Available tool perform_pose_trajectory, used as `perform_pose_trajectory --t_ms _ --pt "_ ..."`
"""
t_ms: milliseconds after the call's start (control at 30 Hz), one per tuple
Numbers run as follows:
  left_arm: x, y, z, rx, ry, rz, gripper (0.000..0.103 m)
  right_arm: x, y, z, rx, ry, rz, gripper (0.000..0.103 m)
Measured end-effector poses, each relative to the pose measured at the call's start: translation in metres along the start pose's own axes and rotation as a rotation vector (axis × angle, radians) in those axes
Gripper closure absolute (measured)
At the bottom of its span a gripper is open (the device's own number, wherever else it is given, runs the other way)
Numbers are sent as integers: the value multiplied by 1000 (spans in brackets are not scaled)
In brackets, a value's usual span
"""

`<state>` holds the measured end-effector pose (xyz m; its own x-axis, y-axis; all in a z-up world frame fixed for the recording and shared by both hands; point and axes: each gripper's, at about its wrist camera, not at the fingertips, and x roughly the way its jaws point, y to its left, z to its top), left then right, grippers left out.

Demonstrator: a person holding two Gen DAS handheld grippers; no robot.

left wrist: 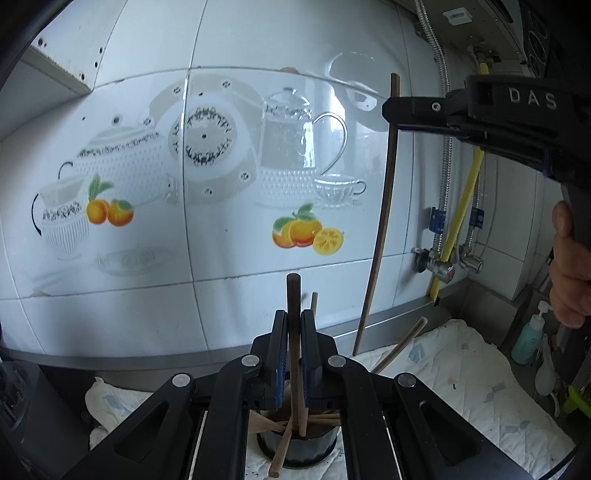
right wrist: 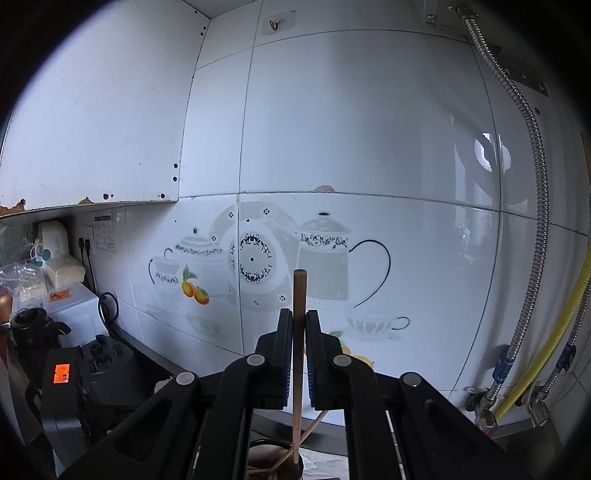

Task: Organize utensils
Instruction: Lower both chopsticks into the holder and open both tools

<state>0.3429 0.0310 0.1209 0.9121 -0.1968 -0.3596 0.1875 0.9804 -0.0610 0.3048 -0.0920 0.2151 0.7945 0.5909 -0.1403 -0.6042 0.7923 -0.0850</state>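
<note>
Two slim wooden chopsticks | left gripper (left wrist: 294, 332) jaws clamp one (left wrist: 294, 295) | right gripper (right wrist: 299, 332) jaws clamp another (right wrist: 299, 291)

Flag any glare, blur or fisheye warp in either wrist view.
Left wrist: window glare on the tiled wall, the right gripper's chopstick bowed by fisheye, dark corners. Right wrist: bright reflection on the tiles, grout lines curved, clutter at left dim.

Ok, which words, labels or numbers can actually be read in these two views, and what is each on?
"DAS": raised letters on the right gripper body.
White barcode sticker on the unit at top right: too small to read.
Orange label on the black appliance: blurred, unreadable.
Wall panel beside the sockets: print too small.
</note>
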Motion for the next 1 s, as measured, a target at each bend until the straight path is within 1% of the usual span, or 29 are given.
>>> perform_pose_trajectory --t_ms 100,267,367,567,667,733,833,900,967,1000 --pt "0 4 -1 -15 0 -9 96 10 1 -13 13 26 9 94" --pt "0 4 -2 -12 2 -6 96 30 0 -37 63 85 28 94" --pt "0 5 -1 -17 0 -5 96 39 -1 -50 85 105 30 94" --pt "0 7 0 -28 7 -15 95 52 -4 -72 82 177 21 94" --pt "0 7 1 -32 16 -12 94 52 -7 -77 96 197 33 94" --pt "0 7 1 -36 24 -13 92 51 -7 -78 88 205 34 94" --pt "-3 6 3 -42 32 -12 90 44 -6 -77 82 200 25 93" --pt "-7 4 4 -41 35 -7 89 40 -6 -75 83 199 22 91" --pt "-15 3 5 -39 35 -3 87 31 -6 -72 77 195 13 89" --pt "-19 2 6 -36 34 1 82 28 -5 -71 73 191 8 88"
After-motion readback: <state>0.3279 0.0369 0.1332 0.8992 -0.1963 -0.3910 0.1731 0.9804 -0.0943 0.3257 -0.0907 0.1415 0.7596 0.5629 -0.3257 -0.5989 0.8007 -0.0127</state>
